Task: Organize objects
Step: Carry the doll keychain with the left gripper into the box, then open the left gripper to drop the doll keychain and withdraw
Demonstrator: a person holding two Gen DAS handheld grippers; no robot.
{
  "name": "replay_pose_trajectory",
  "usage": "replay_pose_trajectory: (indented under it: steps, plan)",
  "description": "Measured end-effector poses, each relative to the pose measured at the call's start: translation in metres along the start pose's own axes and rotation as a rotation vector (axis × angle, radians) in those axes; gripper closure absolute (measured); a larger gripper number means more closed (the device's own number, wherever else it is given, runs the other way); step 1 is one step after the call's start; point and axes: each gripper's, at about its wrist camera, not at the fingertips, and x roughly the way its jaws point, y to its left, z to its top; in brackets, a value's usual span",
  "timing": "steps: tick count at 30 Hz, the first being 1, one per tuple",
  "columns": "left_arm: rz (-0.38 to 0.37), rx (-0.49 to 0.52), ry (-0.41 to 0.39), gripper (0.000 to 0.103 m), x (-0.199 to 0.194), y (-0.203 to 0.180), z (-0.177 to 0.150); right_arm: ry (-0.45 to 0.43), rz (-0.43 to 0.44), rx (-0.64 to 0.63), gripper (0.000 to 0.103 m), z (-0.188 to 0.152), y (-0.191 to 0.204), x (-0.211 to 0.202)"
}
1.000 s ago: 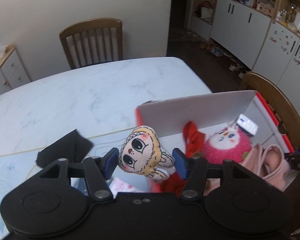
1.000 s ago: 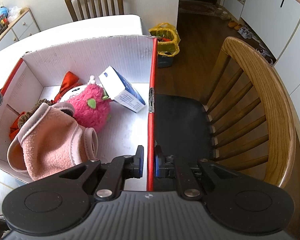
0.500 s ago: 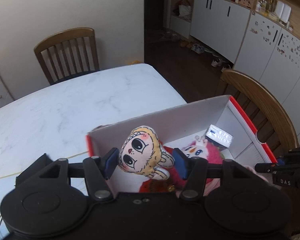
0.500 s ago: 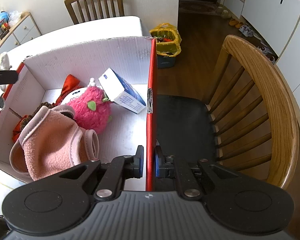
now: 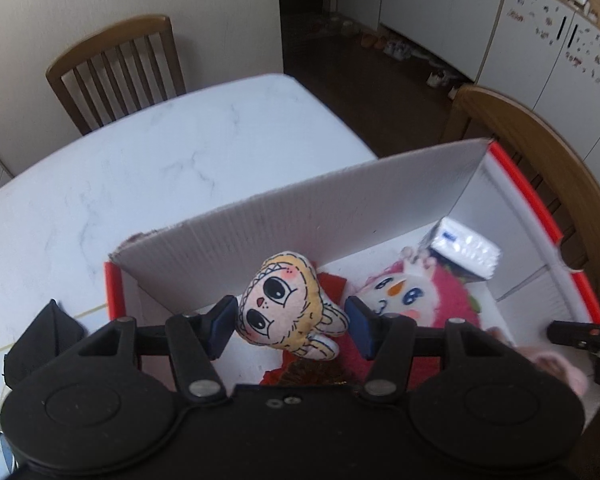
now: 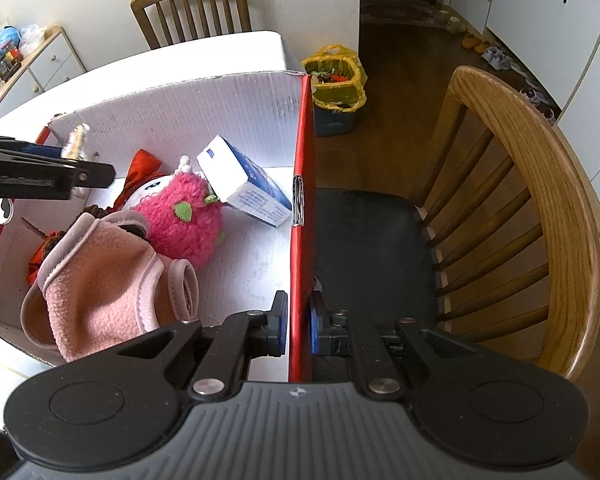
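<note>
White marbled desk [image 5: 148, 168] fills the background of the left wrist view, with a slatted wooden chair [image 5: 116, 68] behind it against a pale wall and white cabinets [image 5: 540, 32] across a dark wood floor. An open box [image 5: 300, 216] with white corrugated walls and red edges sits at the near end of the desk. The left gripper [image 5: 291, 322] hovers over the box's near left corner, its jaws partly apart and holding a small flat doll [image 5: 286, 308] with yellow hair and big dark eyes between the blue pads; whether the right pad touches the doll cannot be told. Inside the box lie a fluffy pink plush [image 6: 180, 216] with a white face, a white and blue carton [image 6: 246, 188] tilted against it near the far right corner, a pink fleece garment [image 6: 100, 280] toward the near side, and a red cloth item [image 6: 140, 166] by the far wall. The right gripper [image 6: 298, 324] has its jaws nearly closed, clamped on the box's red right wall near the front corner. Beside that wall stands a second wooden chair [image 6: 540, 200] with a black seat, and a yellow bag [image 6: 336, 80] sits on the floor beyond.
</note>
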Motion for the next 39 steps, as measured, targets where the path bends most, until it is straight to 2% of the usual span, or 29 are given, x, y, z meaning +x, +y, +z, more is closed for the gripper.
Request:
replay_pose_trajectory:
  steps: [4,11,17,27,32,34,39]
  plan:
    - [0.025,0.0,0.037,0.046,0.016,0.004,0.001,0.001,0.002,0.004,0.093,-0.001,0.0,0.001]
    - [0.011,-0.014,0.089,0.046,0.035,0.01,0.001,0.004,0.006,0.005,0.093,-0.001,-0.001,0.002]
    - [-0.003,-0.01,0.097,0.046,0.038,0.008,-0.001,0.009,0.01,0.008,0.093,-0.001,-0.002,0.003]
    - [-0.032,-0.039,0.065,0.039,0.026,0.013,-0.004,0.012,0.006,0.005,0.093,-0.001,-0.004,0.004]
    - [-0.052,-0.039,0.031,0.033,0.017,0.01,-0.001,0.014,0.001,0.001,0.093,0.0,-0.004,0.005]
    - [-0.062,-0.043,0.014,0.026,0.01,0.01,-0.001,0.015,-0.001,-0.003,0.093,0.0,-0.003,0.004]
    - [-0.08,-0.054,-0.025,0.025,-0.008,0.013,-0.003,0.016,-0.009,-0.009,0.093,0.0,-0.001,0.005]
